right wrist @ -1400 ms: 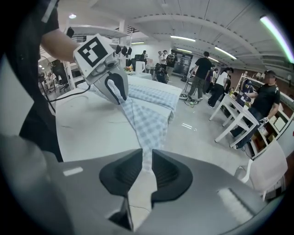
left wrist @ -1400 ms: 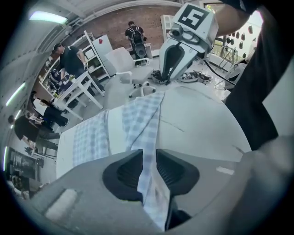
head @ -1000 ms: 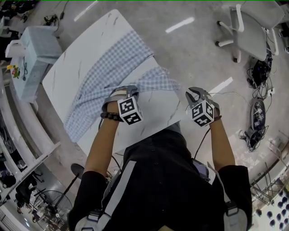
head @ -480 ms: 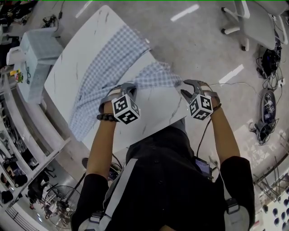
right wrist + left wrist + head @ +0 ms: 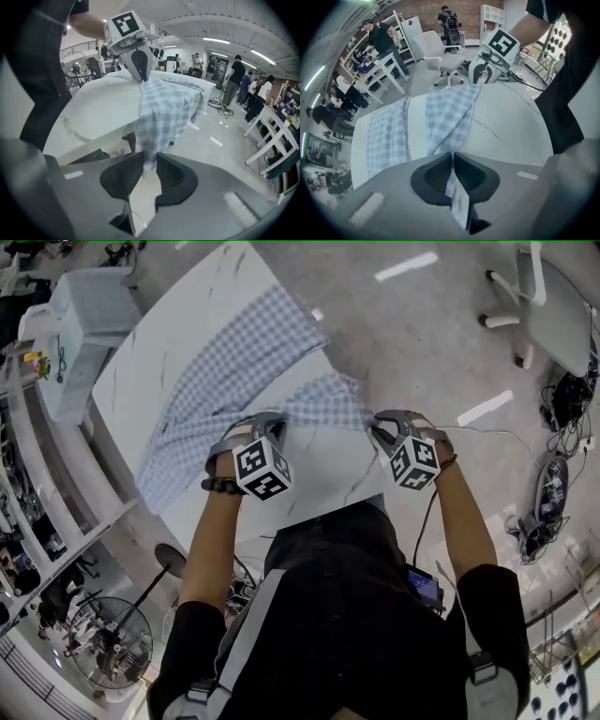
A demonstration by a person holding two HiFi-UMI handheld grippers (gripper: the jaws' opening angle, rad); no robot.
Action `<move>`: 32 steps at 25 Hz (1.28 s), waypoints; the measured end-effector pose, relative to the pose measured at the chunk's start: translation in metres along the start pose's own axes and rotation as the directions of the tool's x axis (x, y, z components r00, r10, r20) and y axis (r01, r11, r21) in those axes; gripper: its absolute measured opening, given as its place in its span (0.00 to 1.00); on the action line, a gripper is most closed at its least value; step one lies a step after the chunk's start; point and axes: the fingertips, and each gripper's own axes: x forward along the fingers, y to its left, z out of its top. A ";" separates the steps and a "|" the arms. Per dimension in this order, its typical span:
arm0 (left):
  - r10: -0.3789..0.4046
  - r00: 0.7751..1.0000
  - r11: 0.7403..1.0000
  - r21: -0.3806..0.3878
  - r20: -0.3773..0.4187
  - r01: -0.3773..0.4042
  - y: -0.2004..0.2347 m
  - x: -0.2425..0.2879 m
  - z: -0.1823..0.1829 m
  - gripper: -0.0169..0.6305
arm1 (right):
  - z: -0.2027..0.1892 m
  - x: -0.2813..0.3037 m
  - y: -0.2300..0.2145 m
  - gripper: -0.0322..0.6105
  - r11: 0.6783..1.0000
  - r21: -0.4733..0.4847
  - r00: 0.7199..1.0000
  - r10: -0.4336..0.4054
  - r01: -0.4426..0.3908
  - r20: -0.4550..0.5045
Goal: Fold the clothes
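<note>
Checked garment (image 5: 234, 362) spread across white counter (image 5: 150, 352), near corner overhanging edge. Left gripper (image 5: 453, 159) jaws clamped on hem; right gripper (image 5: 149, 161) jaws just been closing, now pinching bunched corner. Best: keep hem taut between grips, lift evenly, carry across

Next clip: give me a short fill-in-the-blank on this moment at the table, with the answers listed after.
1. The checked cloth lies spread on a white ___.
2. The left gripper is shut on the ___.
3. The beaded bracelet sits on the person's ___ wrist.
4. Part of the cloth hangs over the table's ___.
Answers: table; cloth; left; edge.
</note>
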 end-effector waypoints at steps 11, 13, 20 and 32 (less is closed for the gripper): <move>0.004 1.000 0.995 -0.104 0.024 -0.001 0.011 -0.025 0.009 0.06 | 0.019 -0.056 -0.055 0.07 0.992 -0.040 0.993 0.121 -0.121 -0.008; 0.011 0.999 0.992 -0.124 0.044 -0.006 0.024 -0.035 0.012 0.06 | 0.027 -0.067 -0.078 0.07 0.989 -0.060 0.991 0.134 -0.135 -0.024; 0.036 0.995 0.983 -0.180 0.089 -0.020 0.070 -0.056 0.014 0.06 | 0.063 -0.071 -0.152 0.07 0.981 -0.144 0.990 0.119 -0.130 -0.079; 0.010 0.991 0.976 -0.219 0.132 0.020 0.081 -0.045 0.011 0.06 | 0.073 -0.027 -0.174 0.26 0.992 -0.118 0.997 0.037 -0.045 -0.069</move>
